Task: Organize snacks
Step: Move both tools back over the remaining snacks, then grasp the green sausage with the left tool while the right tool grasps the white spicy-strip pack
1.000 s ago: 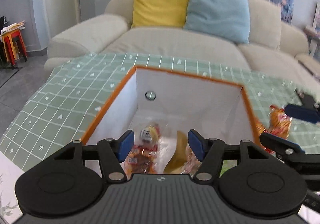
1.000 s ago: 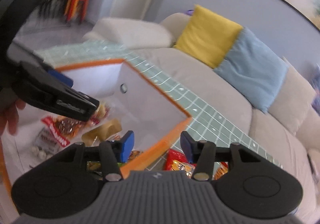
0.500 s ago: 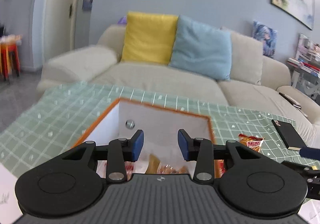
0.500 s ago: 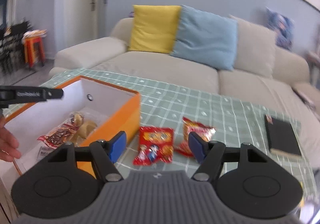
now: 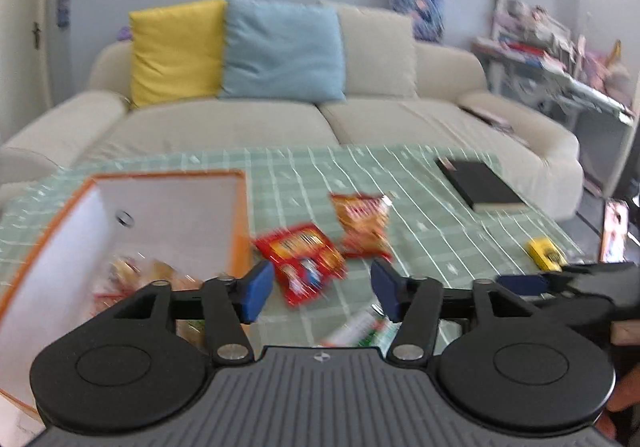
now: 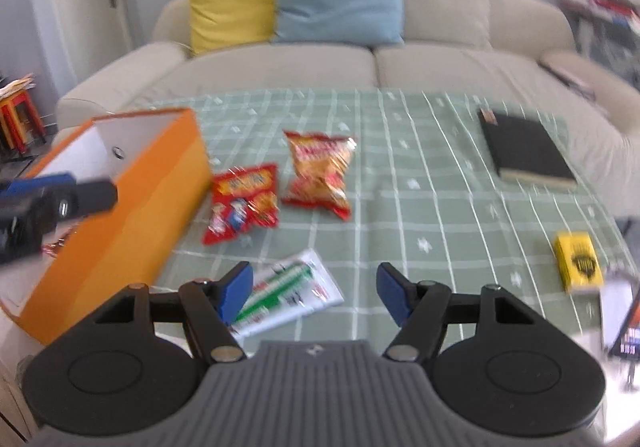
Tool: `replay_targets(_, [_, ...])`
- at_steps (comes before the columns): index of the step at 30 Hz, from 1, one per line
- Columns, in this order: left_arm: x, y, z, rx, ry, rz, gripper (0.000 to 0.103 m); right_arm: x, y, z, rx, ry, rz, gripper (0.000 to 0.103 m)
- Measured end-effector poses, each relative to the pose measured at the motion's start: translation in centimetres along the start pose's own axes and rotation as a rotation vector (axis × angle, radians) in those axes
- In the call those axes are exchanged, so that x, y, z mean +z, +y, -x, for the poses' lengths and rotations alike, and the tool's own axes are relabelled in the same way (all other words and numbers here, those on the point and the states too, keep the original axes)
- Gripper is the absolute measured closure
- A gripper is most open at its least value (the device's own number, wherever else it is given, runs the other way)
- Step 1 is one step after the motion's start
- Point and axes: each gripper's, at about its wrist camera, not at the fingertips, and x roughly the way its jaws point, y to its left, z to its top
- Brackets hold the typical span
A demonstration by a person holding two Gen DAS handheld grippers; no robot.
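An orange box [image 6: 132,207] with white inside walls [image 5: 172,215] stands at the left of the green checked table and holds several snack packets [image 5: 136,275]. Beside it lie a red snack bag [image 6: 244,203], an orange-red chip bag [image 6: 320,171] and a white-and-green packet [image 6: 288,291]. My left gripper [image 5: 322,289] hovers over the box's right edge and the red bag [image 5: 304,259], its jaws opening with nothing between them. My right gripper [image 6: 316,293] stands open just above the white-and-green packet, without touching it.
A black notebook [image 6: 524,151] lies at the table's far right, a small yellow box [image 6: 578,261] nearer the right edge, and a phone [image 6: 624,323] at the corner. A beige sofa [image 6: 360,63] with yellow and blue cushions runs behind the table.
Both grippers swung right, away from over the box interior toward the loose packets on the cloth. The left jaws narrowed and then widened again; the right jaws widened.
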Motion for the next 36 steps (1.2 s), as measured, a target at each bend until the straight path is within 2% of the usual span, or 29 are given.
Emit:
replay_targets(4, [-1.1,-1.4,-1.5,-0.003,0.076,-0.008,0.035,-0.6,-1.0,-1.2,-0.041,0.075,-0.031,0.037])
replay_targets(8, [-2.7,-1.7,-3.3,-0.003,0.149,0.030,0.033,-1.3,-1.7,-2.5,-0.046,0.145,-0.069,0.038])
replay_targets(13, [-4.3,-0.8,-5.0,0.022,0.203,0.062,0.032,-1.4,-1.6,-3.2,-0.013,0.157,-0.079,0.039])
replay_targets(14, [-4.4,-0.7,-5.2,0.025,0.207,0.063,0.032,-1.3,-1.5,-3.3,-0.003,0.155,-0.080,0.039])
replay_targets(15, [-4.5,-0.8,-5.5,0.024,0.210,0.052,0.032,-1.2,-1.4,-3.5,0.003,0.154,-0.083,0.044])
replay_targets(18, [-4.7,-1.1,-6.1,0.019,0.218,-0.001,0.032,-0.9,-1.6,-4.3,0.002,0.161,-0.108,0.046])
replay_targets(25, [-4.4,-2.6,-8.2,-0.074,0.238,-0.121,0.032,-0.8,-3.0,-5.8,-0.002,0.211,-0.214,0.051])
replay_targets(28, [-4.3,-3.0,-9.4,-0.096,0.248,-0.150,0.040,-0.8,-3.3,-6.3,-0.023,0.220,-0.224,0.051])
replay_targets(36, [-4.6,-3.3,-11.9,-0.137,0.270,-0.172,0.045,-0.6,-3.8,-7.8,-0.038,0.241,-0.252,0.051])
